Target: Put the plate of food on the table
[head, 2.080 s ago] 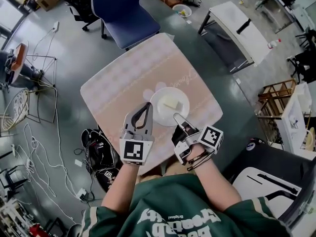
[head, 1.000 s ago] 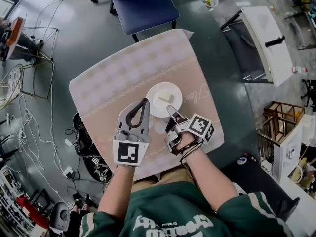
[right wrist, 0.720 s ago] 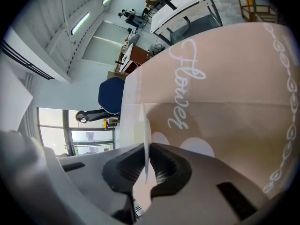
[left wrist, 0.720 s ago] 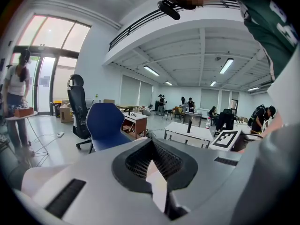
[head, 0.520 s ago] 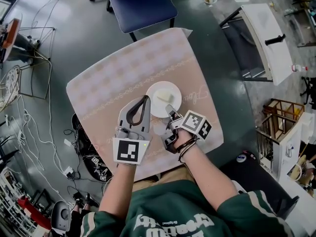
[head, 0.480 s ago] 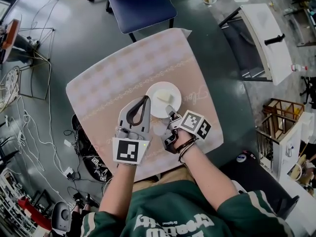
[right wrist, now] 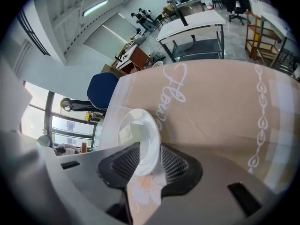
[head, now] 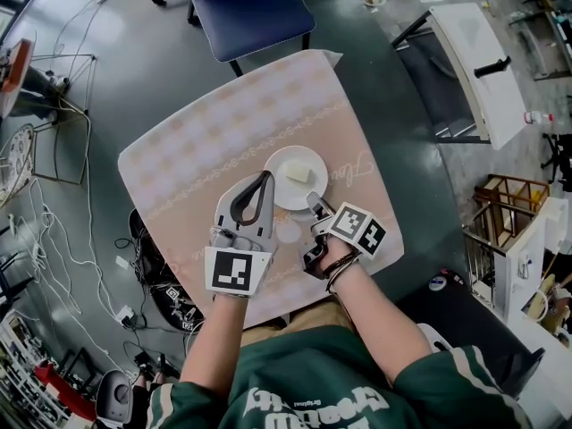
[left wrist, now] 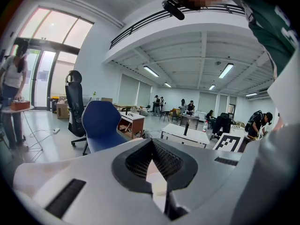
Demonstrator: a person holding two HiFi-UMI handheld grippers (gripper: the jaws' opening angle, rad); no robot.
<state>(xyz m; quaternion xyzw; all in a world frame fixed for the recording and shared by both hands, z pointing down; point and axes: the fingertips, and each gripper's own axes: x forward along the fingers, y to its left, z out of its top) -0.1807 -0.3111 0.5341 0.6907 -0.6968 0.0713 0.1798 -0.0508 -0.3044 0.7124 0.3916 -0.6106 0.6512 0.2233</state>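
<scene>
White plate (head: 281, 187) on table (head: 211, 141); right gripper (head: 315, 202) jaws opening round rim, seemingly loose; left gripper (head: 264, 178) closed.

The square table (head: 183, 164) is wholly covered by a pinkish-beige tablecloth (head: 357, 206), with pale checks over its far half and looping bands and script toward the right. A white plate (head: 279, 186) lies on the cloth, just near of centre, bearing a pale block of food (head: 299, 172), perhaps butter or cake.
</scene>
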